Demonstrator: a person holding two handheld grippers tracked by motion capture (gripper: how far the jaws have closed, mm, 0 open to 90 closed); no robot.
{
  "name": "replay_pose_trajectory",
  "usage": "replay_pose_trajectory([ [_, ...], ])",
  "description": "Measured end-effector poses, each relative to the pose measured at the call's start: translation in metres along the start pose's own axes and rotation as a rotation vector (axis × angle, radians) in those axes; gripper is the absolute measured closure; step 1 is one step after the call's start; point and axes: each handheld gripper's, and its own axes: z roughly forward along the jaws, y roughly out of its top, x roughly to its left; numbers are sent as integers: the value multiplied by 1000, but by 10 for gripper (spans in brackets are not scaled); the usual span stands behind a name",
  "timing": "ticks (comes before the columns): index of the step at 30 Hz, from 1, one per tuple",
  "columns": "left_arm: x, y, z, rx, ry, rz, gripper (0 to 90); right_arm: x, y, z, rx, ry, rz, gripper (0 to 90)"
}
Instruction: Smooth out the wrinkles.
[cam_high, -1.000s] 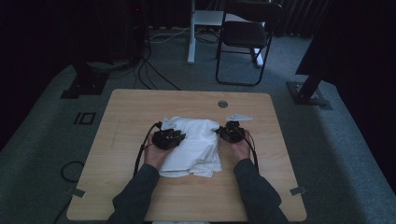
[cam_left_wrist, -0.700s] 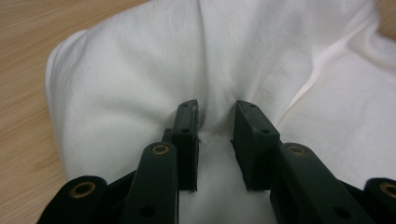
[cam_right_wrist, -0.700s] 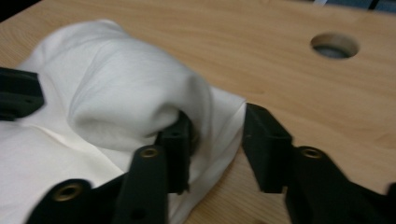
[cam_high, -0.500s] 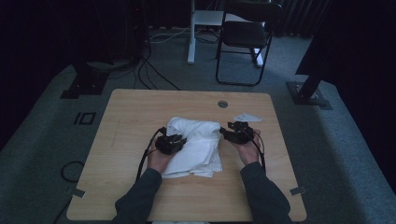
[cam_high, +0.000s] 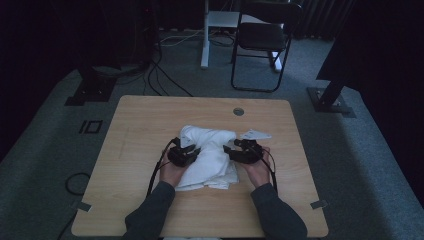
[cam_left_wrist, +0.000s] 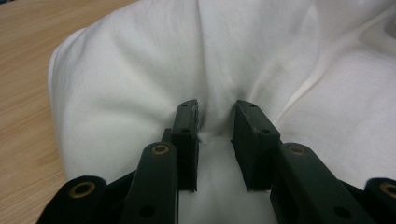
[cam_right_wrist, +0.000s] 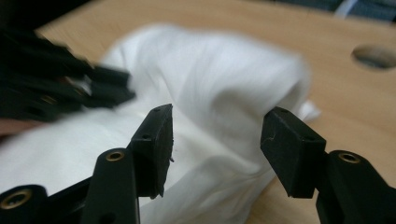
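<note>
A rumpled white cloth (cam_high: 207, 160) lies in the middle of the wooden table (cam_high: 140, 125). My left gripper (cam_high: 194, 151) rests on its left part. In the left gripper view, the left gripper (cam_left_wrist: 215, 123) is shut on a raised fold of the cloth (cam_left_wrist: 140, 70), and creases run out from the pinch. My right gripper (cam_high: 227, 149) is at the cloth's right edge. Its jaws have just been opening, and the right gripper (cam_right_wrist: 217, 126) stands open. The cloth (cam_right_wrist: 210, 74) lies beyond its pads, untouched. The left gripper (cam_right_wrist: 93, 88) shows blurred at the left.
A small white scrap (cam_high: 255, 134) lies on the table just beyond my right hand. A round cable hole (cam_high: 238, 111) sits near the far edge. Past the table stand a black chair (cam_high: 265, 40) and stand feet on grey carpet.
The right gripper's jaws have opened and let go of the cloth, and that hand has shifted slightly. The left gripper has stayed put on its fold.
</note>
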Motion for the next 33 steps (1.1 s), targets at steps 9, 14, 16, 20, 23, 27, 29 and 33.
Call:
replay_pose_trajectory([
  [9,-1,-1,-2,-36,-18,2,690,-24,17,2,-16,-28,103,871],
  [14,-3,-1,0,-28,0,3,681,-28,9,-2,28,-139,126,625],
  [16,-3,0,0,-27,2,4,678,-25,2,-10,-7,-96,128,538],
  [20,-2,4,-1,-25,-5,2,663,-9,-2,-23,-76,-87,43,505],
  [23,-4,9,-10,-41,-8,-2,610,15,5,-26,-148,0,-112,510],
  [27,-12,11,-26,-80,-23,9,579,20,14,-2,-100,10,-148,524],
  [29,-21,11,-37,-109,-69,36,573,8,14,21,-24,-21,-101,542],
  [33,-44,-4,-46,-103,-151,65,572,-6,0,41,76,-36,-42,543],
])
